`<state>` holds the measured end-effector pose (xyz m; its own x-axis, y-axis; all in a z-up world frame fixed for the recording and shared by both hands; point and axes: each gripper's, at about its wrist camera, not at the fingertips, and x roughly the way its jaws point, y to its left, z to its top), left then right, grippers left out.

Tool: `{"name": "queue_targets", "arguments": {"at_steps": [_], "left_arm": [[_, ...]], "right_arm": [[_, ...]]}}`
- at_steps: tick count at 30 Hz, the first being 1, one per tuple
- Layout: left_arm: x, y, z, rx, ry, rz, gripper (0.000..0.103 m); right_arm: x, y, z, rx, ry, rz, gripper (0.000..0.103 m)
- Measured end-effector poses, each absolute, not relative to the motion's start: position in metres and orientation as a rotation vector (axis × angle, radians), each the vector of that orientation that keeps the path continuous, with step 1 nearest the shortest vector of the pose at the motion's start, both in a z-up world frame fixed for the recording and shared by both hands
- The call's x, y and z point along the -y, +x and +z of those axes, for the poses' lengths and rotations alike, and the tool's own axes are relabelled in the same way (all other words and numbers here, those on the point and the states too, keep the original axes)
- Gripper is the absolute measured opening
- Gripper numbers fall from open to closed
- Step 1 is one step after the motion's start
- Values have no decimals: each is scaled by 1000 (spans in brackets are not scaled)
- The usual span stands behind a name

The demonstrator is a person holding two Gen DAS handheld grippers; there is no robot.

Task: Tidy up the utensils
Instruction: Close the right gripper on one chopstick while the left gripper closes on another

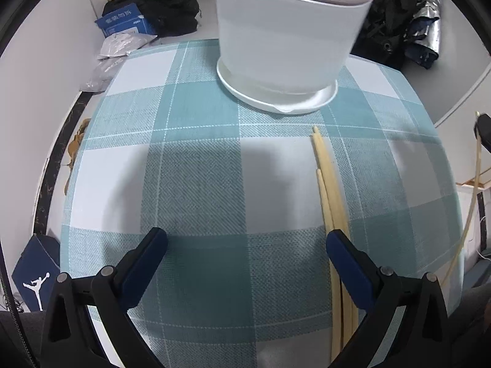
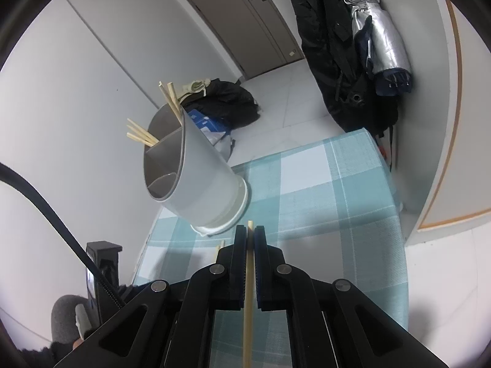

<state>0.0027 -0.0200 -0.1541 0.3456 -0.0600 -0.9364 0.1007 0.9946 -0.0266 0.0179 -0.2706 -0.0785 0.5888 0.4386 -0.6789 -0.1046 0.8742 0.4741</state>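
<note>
A white utensil holder [image 1: 288, 40] with inner dividers stands at the far side of the teal checked tablecloth [image 1: 199, 168]. Several loose wooden chopsticks [image 1: 330, 190] lie on the cloth, running under my left gripper's right finger. My left gripper [image 1: 245, 245] is open and empty, low over the cloth. In the right wrist view the holder [image 2: 196, 181] has several chopsticks [image 2: 142, 136] standing in its far compartments. My right gripper [image 2: 251, 233] is shut on one chopstick [image 2: 249, 291], raised above the table in front of the holder.
A black bag [image 1: 162, 9] and a blue box [image 1: 125, 24] lie on the floor beyond the table. A dark coat and a silver umbrella [image 2: 377, 36] hang at the right. A blue shoe box [image 1: 33, 276] sits at the lower left.
</note>
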Motion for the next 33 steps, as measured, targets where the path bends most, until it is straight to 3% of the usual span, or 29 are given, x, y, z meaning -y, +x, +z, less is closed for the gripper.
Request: {"name": "queue_targets", "arguments": {"at_steps": [29, 31, 33], "left_arm": [[35, 24, -158, -1265, 109, -118, 102], [37, 26, -157, -1258, 115, -128, 98], [42, 27, -154, -1242, 120, -141, 82]], "right_arm": [[282, 16, -68, -852, 440, 324, 4], [281, 16, -67, -851, 438, 323, 4], [281, 15, -67, -851, 437, 323, 4]]}}
